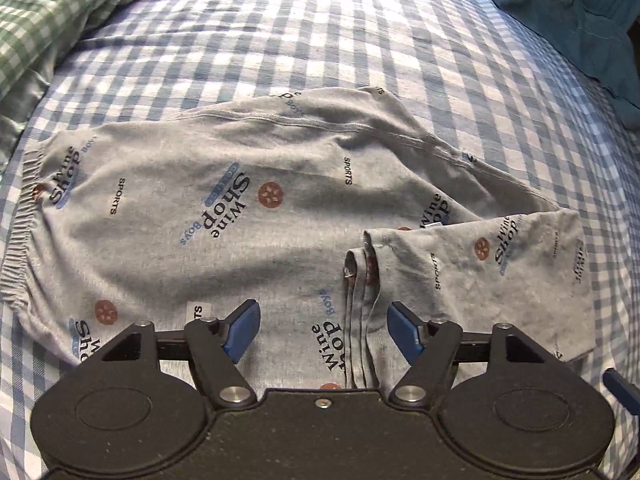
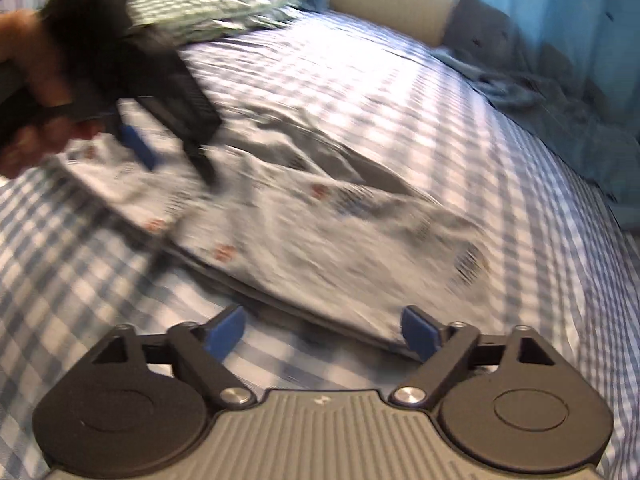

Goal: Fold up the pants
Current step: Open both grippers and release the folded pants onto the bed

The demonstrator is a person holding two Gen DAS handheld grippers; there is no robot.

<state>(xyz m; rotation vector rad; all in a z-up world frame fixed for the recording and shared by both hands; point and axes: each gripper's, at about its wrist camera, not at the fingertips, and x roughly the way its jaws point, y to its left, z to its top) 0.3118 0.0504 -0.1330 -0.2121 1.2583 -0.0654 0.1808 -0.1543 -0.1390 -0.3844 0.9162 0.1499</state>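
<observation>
A: Where are the pants (image 1: 224, 208)?
B: Flat on the checked bed sheet (image 1: 320, 40), leg ends doubled over at 4 o'clock; waistband at 9 o'clock.
A: The left gripper (image 1: 322, 330)?
B: Jaws apart above the cloth, holding nothing.
A: The right gripper (image 2: 322, 332)?
B: Spread wide and empty at the garment's near edge; view blurred.

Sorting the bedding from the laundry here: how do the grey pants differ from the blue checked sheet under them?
The grey pants carry printed words and red-brown dots; the blue checked sheet has only a blue and white check. The pants lie partly folded, the leg end doubled back on top; the sheet lies spread in one layer. The pants cover only part of the bed; the sheet runs out past them on every side. Both are soft cloth lying flat.
</observation>
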